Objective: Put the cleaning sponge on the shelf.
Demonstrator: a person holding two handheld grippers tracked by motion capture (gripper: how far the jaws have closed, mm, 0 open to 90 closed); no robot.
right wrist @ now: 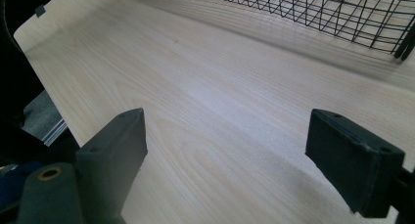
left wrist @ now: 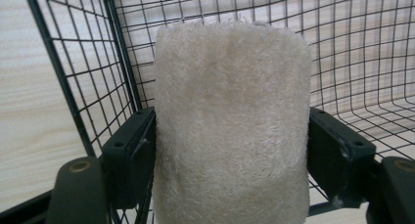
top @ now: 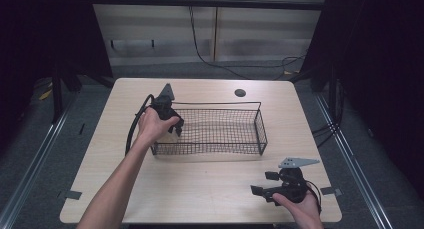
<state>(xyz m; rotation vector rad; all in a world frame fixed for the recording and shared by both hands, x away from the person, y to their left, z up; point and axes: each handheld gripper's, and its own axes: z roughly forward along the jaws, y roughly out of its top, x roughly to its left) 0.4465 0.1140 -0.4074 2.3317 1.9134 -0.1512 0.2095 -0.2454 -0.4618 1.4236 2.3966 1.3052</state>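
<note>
Left gripper (left wrist: 232, 150) clamping loofah (left wrist: 232, 121) — inside wire basket (top: 260, 124)

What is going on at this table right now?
A person holds a gripper in each hand. The left gripper is shut on a pale fibrous sponge inside the left end of a black wire basket. The right gripper rests open over the bare table, holding nothing.

Right gripper (right wrist: 227, 155) at frame bottom, jaws spread wide, nothing between. Pale wooden table (right wrist: 205, 97) across most of frame. Black wire basket (right wrist: 313, 13) along upper right. Dark floor at far left.
</note>
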